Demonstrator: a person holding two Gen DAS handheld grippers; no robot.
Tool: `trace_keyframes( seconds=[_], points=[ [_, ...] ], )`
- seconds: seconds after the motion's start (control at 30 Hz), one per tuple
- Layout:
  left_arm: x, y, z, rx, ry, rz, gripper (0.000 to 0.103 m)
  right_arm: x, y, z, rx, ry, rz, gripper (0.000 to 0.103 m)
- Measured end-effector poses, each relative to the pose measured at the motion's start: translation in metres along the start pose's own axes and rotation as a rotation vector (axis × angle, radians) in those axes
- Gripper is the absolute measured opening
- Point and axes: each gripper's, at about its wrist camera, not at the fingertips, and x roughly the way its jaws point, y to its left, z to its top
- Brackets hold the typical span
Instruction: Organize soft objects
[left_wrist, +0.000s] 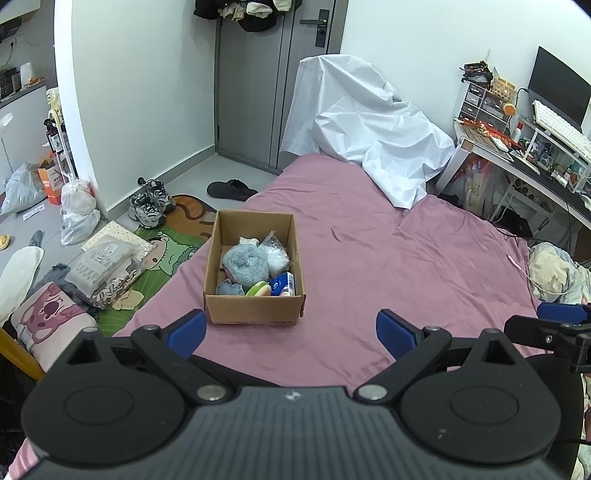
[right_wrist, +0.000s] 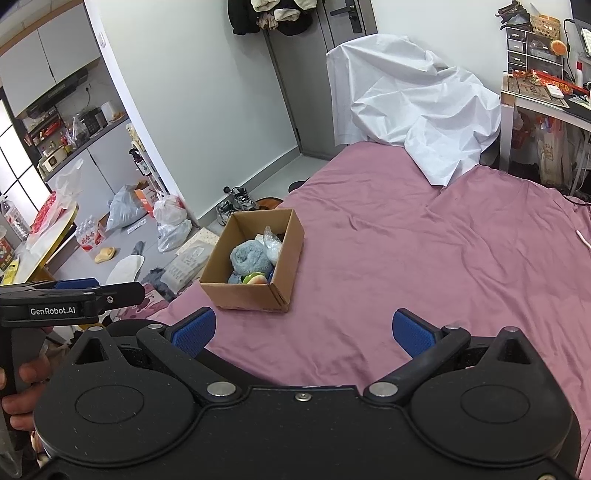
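Note:
A cardboard box (left_wrist: 255, 312) (right_wrist: 243, 295) stands on the pink bedsheet. Inside lie a rolled grey-blue towel (left_wrist: 245, 262) (right_wrist: 249, 260), a clear plastic bag (left_wrist: 276, 254) (right_wrist: 272, 245), a blue tissue pack (left_wrist: 282, 284), a green and peach soft toy (left_wrist: 258, 289) (right_wrist: 254, 278) and a small grey-blue cloth (left_wrist: 229, 288). My left gripper (left_wrist: 291, 332) hangs open just in front of the box, nothing between its blue pads. My right gripper (right_wrist: 303, 332) is open too, nearer than the box and to its right. Each gripper shows at the edge of the other's view.
The pink bed (left_wrist: 369, 258) stretches right and back. A white crumpled sheet (left_wrist: 369, 129) covers something at its far end. A desk (left_wrist: 517, 147) with a keyboard stands right. Shoes (left_wrist: 151, 203), bags and a green mat (left_wrist: 166, 254) lie on the floor left. A bundle of fabric (left_wrist: 554, 269) sits at the bed's right edge.

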Motion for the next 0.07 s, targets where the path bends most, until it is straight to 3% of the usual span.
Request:
trace_keyframes(
  seconds=[0.07],
  points=[
    [-0.0002, 0.0017, -0.0002, -0.004, 0.0, 0.002, 0.098, -0.0002, 0.0, -0.0002, -0.001, 0.003, -0.003, 0.103]
  ],
)
